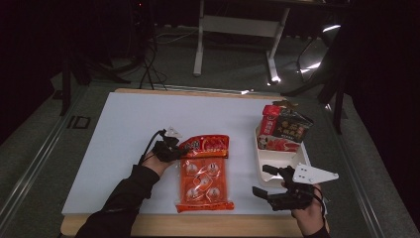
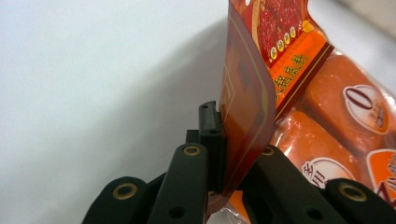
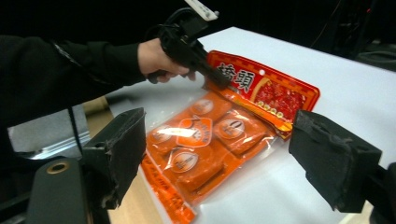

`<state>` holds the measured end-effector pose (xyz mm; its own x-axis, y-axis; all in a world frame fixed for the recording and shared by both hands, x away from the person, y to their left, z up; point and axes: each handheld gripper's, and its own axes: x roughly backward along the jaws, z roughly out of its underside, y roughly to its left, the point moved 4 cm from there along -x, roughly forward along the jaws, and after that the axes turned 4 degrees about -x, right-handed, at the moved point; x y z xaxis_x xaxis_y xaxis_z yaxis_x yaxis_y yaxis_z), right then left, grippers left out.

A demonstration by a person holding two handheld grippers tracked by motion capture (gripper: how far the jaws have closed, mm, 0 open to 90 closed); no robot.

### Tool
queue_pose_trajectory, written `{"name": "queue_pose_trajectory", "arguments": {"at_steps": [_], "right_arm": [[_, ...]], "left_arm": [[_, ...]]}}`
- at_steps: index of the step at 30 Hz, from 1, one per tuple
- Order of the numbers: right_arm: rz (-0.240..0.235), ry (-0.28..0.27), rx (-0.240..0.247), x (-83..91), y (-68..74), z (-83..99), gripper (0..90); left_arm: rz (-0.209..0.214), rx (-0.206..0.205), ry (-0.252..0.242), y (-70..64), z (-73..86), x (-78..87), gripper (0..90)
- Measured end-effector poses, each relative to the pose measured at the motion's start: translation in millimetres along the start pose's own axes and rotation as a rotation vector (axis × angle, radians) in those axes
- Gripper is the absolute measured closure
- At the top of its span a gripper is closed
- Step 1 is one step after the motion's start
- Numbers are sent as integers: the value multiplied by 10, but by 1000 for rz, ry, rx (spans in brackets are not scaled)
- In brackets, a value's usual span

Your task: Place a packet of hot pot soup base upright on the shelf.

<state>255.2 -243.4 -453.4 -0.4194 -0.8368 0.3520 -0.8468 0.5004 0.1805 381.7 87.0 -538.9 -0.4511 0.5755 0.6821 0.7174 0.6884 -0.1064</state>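
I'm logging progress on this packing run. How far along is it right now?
Done: one dark snack packet already stands in the white tray at the right. In hand: the left tongs are shut on the red header of the orange pouch, which mostly lies flat on the table. Left, probably: carrying that pouch to the tray. The right tongs wait open beside the tray, holding nothing.
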Motion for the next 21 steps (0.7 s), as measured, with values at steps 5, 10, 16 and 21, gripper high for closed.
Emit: {"name": "queue_pose_trajectory", "arguments": {"at_steps": [5, 10, 16, 21], "right_arm": [[16, -23, 13, 13, -1, -32, 168], [58, 15, -29, 20, -20, -50, 143], [51, 17, -14, -16, 14, -101, 106], [63, 32, 4, -80, 24, -164, 110]], "left_arm": [[6, -17, -42, -63, -71, 143, 896], [7, -34, -70, -119, -126, 237, 897], [15, -46, -97, -179, -176, 332, 898], [30, -65, -116, -250, -228, 440, 898]]}}
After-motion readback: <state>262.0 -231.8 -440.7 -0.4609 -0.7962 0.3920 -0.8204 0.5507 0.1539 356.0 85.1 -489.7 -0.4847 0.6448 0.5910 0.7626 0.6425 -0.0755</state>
